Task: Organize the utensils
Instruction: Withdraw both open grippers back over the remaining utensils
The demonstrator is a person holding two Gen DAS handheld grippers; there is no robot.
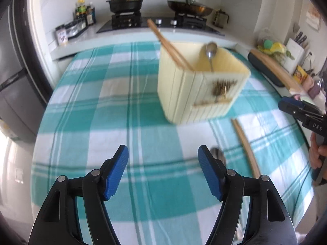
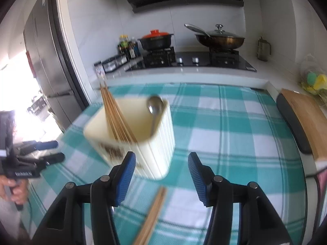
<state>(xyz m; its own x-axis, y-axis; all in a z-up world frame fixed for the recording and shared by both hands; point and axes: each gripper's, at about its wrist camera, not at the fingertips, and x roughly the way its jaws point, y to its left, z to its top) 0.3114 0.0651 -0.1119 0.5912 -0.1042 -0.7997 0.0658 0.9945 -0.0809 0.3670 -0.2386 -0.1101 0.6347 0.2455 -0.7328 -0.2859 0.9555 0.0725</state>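
A cream square utensil holder stands on the checked tablecloth. Chopsticks and a metal spoon lean inside it. A loose pair of chopsticks lies on the cloth right of my left gripper, which is open and empty above the cloth. A second spoon lies partly hidden behind its right finger. In the right wrist view the holder sits just beyond my right gripper, open and empty, above the loose chopsticks. The right gripper also shows at the left view's right edge.
Behind the table runs a counter with a gas stove, a black pot with a red lid, a lidded wok and condiment bottles. A wooden cutting board lies at the right. A fridge stands at the left.
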